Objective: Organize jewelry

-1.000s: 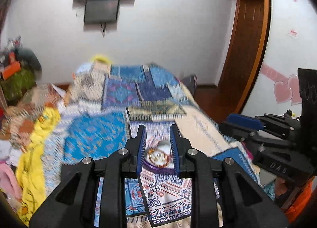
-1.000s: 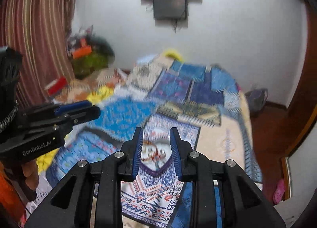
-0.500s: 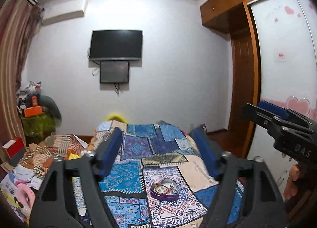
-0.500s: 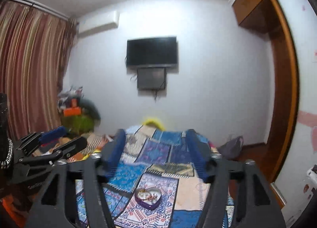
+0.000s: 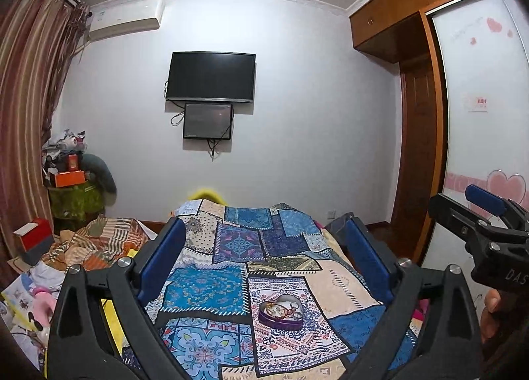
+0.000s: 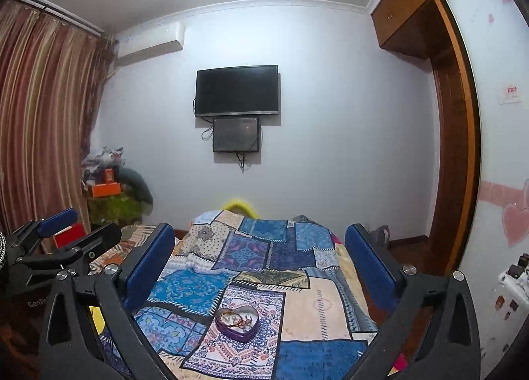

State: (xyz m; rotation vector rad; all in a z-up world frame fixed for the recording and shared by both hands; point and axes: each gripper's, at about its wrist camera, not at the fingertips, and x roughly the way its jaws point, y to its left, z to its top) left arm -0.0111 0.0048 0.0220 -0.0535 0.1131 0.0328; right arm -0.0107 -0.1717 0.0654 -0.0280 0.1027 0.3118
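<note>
A purple heart-shaped tin (image 5: pixel 281 309) with tangled jewelry inside sits open on the patchwork bedspread (image 5: pixel 205 290); it also shows in the right wrist view (image 6: pixel 237 319). My left gripper (image 5: pixel 264 237) is wide open and empty, held well above and back from the tin. My right gripper (image 6: pixel 261 241) is wide open and empty, likewise raised. The right gripper shows at the right edge of the left wrist view (image 5: pixel 479 214), and the left gripper at the left edge of the right wrist view (image 6: pixel 66 231).
The bed runs toward a white wall with a TV (image 5: pixel 210 77) and a smaller screen below. Piled clothes and boxes (image 5: pixel 82 247) lie left of the bed. A wardrobe (image 5: pixel 479 115) with sliding doors stands on the right. Striped curtains (image 6: pixel 43 115) hang at left.
Both grippers have opened from nearly shut to wide open and have pulled up and back from the tin, so the view now takes in the whole room.
</note>
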